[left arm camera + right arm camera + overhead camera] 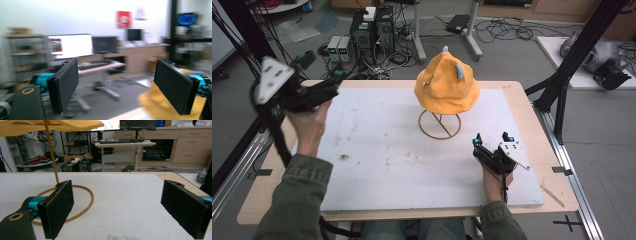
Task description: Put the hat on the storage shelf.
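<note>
One orange bucket hat (pixel 446 84) with small blue-grey horns sat on one wire hat stand (pixel 440 125), whose ring base rested on the white board (pixel 387 150) covering the wooden worktop (pixel 532 107), toward the far middle of the board. In the right gripper view the hat's brim (pixel 50 125) hung over the top of the frame, with the stand's upright rod and ring base (pixel 85 202) just beyond the near jaw. There were two grippers. The right gripper (pixel 493 142) lay low on the board near the right front, close to the stand but apart from it, held by the person's right hand (pixel 494 182); its jaws stood wide apart with nothing between them. The left gripper (pixel 319 92) was raised above the worktop's far left corner in the person's left hand (pixel 309 125), blurred in the high view; in the left gripper view its jaws were also wide apart and empty, with the orange hat (pixel 160 106) blurred low between and behind them. On the floor beyond the worktop stood two computer towers (pixel 372 30) among tangled cables.
</note>
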The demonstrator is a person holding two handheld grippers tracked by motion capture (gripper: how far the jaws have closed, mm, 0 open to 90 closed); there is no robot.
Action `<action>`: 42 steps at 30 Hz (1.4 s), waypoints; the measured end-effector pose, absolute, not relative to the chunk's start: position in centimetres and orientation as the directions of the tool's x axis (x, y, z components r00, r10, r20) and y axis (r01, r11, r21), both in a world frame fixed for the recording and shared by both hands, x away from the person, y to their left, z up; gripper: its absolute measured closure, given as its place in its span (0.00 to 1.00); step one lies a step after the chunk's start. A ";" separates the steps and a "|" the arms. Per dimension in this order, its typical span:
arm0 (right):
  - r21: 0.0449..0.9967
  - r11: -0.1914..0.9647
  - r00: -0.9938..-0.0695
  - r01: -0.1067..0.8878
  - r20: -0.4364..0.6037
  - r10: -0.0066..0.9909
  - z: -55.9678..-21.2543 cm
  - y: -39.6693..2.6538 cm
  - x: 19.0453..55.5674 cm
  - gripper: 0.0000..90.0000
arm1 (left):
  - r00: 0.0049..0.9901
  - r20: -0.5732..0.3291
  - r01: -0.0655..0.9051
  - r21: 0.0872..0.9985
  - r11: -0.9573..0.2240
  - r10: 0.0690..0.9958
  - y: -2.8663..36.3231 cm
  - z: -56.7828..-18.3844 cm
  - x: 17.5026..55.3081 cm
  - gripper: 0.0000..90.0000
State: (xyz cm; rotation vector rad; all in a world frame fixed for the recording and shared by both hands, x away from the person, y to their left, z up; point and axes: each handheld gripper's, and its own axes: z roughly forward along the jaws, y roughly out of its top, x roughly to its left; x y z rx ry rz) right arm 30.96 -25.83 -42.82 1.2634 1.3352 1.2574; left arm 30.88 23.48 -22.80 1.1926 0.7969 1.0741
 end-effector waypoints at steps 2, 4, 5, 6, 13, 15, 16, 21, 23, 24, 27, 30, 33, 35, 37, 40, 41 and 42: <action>0.995 -0.025 -0.091 0.097 0.034 0.995 -42.8 -25.8 30.9 0.12 | 0.255 0.044 -0.225 0.974 0.015 0.966 25.1 -23.9 29.6 0.23; 0.995 -0.024 -0.091 0.096 0.032 0.995 -42.8 -25.8 30.9 0.12 | 0.213 0.027 -0.212 0.977 0.019 0.977 26.3 -25.3 28.4 0.24; 0.995 -0.022 -0.088 0.096 0.030 0.996 -42.8 -25.8 30.8 0.12 | 0.190 0.024 -0.198 0.980 0.014 0.981 26.7 -26.1 27.9 0.24; 0.995 -0.022 -0.089 0.095 0.031 0.996 -42.8 -25.8 30.8 0.12 | 0.177 0.016 -0.186 0.982 0.017 0.984 27.0 -27.0 27.5 0.24; 0.995 -0.020 -0.083 0.096 0.028 0.996 -42.9 -25.7 30.5 0.12 | 0.073 -0.023 -0.146 0.989 0.033 0.997 27.6 -32.3 25.6 0.24; 0.995 -0.022 -0.083 0.093 0.030 0.996 -42.8 -25.7 30.5 0.12 | 0.058 -0.017 -0.084 0.996 0.022 0.998 27.2 -35.0 25.7 0.24; 0.996 -0.021 -0.082 0.092 0.029 0.996 -42.9 -25.7 30.5 0.12 | 0.051 -0.017 -0.064 0.998 0.020 0.999 27.1 -35.9 25.7 0.23; 0.995 -0.033 -0.074 0.092 0.040 0.996 -42.9 -25.9 30.5 0.12 | -0.002 -0.033 0.018 0.999 0.033 0.999 26.5 -39.3 26.1 0.22; 0.995 -0.039 -0.067 0.091 0.046 0.997 -42.9 -26.1 30.5 0.12 | -0.014 0.000 0.043 0.999 0.001 1.000 26.2 -39.6 26.1 0.22; 0.995 -0.039 -0.067 0.091 0.046 0.997 -42.9 -26.1 30.5 0.12 | -0.014 0.000 0.043 0.999 0.001 1.000 26.2 -39.6 26.1 0.22; 0.995 -0.045 -0.059 0.090 0.051 0.997 -43.0 -26.3 30.5 0.12 | -0.037 0.061 0.062 0.996 -0.058 0.997 25.7 -40.0 26.1 0.22; 0.995 -0.046 -0.053 0.086 0.051 0.997 -43.1 -26.4 30.5 0.12 | -0.041 0.042 0.081 0.996 -0.039 0.998 25.9 -40.6 26.3 0.23; 0.995 -0.055 -0.054 0.089 0.060 0.997 -43.0 -26.5 30.4 0.12 | -0.036 0.021 0.093 0.995 -0.018 0.999 26.1 -40.8 26.4 0.23; 0.995 -0.052 -0.053 0.089 0.056 0.997 -43.1 -26.5 30.4 0.12 | -0.043 0.021 0.085 0.996 -0.017 0.999 26.1 -40.9 26.4 0.23; 0.995 -0.053 -0.055 0.090 0.058 0.997 -43.1 -26.6 30.4 0.12 | -0.042 0.024 0.082 0.996 -0.021 0.999 26.1 -40.8 26.4 0.23; 0.995 -0.047 -0.056 0.089 0.052 0.997 -43.1 -26.5 30.4 0.12 | -0.041 0.019 0.081 0.997 -0.015 0.999 26.2 -40.9 26.4 0.23; 0.995 -0.042 -0.057 0.089 0.048 0.997 -43.1 -26.5 30.4 0.12 | -0.043 0.019 0.083 0.996 -0.016 0.999 26.2 -40.9 26.4 0.23; 0.995 -0.042 -0.057 0.089 0.048 0.997 -43.1 -26.5 30.4 0.12 | -0.043 0.019 0.083 0.996 -0.016 0.999 26.2 -40.9 26.4 0.23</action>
